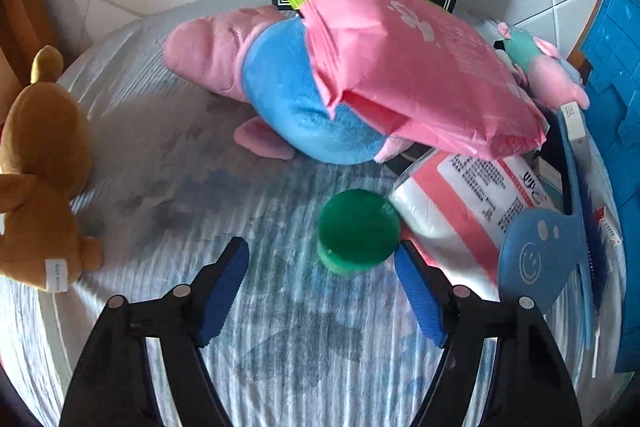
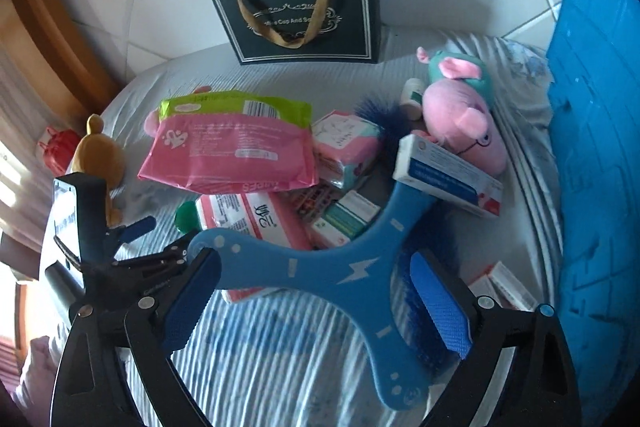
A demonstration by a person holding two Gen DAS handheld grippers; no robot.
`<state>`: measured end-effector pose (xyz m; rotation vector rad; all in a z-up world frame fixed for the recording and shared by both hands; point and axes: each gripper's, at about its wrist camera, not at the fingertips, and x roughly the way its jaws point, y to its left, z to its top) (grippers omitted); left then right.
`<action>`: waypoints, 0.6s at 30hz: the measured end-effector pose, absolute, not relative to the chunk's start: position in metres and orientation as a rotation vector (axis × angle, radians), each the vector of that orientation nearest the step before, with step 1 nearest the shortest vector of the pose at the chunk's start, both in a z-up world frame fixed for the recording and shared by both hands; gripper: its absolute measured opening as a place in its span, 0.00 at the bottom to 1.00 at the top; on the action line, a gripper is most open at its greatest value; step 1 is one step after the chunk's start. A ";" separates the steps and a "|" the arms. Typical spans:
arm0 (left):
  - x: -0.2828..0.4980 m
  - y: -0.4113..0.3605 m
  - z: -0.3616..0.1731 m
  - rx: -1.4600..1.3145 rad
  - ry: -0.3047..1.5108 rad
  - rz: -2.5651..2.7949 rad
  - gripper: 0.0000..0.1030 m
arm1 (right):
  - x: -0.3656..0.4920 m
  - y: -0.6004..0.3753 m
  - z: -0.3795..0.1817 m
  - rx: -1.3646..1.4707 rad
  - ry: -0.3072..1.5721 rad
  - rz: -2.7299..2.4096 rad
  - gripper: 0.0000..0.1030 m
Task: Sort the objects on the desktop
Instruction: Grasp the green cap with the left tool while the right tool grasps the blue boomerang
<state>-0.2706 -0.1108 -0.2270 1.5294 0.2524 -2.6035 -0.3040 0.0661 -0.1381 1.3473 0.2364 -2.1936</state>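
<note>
1. The left gripper (image 1: 322, 291) hangs with its blue pads spread; nothing sits between them, and a green cap (image 1: 358, 235) stands upright just ahead, close by the right pad.
2. The right gripper (image 2: 316, 301) is spread wide around a blue three-armed boomerang (image 2: 340, 267); I cannot tell whether either pad touches it.
3. One boomerang arm points toward the camera, one toward the left pad, and the third runs away and to the right, under a white and blue box (image 2: 448, 179).
4. A pink packet (image 2: 236, 155) with a green end lies tilted on a pink and blue plush (image 1: 280, 95), hiding most of it.
5. Boxes and packs beneath the heap are half covered; their print is unreadable.
6. Bare striped cloth (image 1: 160, 155) lies open left of the cap, reaching a brown plush (image 1: 40, 167) at the edge.
7. A black gift bag (image 2: 304, 15) stands at the back; a blue mat (image 2: 592, 155) closes the right side.
</note>
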 end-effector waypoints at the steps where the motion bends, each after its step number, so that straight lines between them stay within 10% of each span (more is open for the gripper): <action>1: -0.275 -0.109 -0.230 1.541 0.231 -2.602 0.73 | -0.307 0.058 -0.143 1.355 0.246 -2.175 0.94; 3: -0.281 -0.102 -0.239 1.570 0.162 -2.604 0.71 | -0.311 0.048 -0.149 1.369 0.258 -2.156 0.94; 6: -0.279 -0.102 -0.248 1.588 0.174 -2.622 0.39 | -0.317 0.027 -0.160 1.379 0.308 -2.115 0.88; 13: -0.241 -0.134 -0.231 1.543 0.208 -2.559 0.39 | -0.310 -0.012 -0.182 1.400 0.401 -2.016 0.77; 18: -0.217 -0.148 -0.213 1.518 0.233 -2.531 0.39 | -0.304 -0.045 -0.194 1.408 0.551 -1.986 0.90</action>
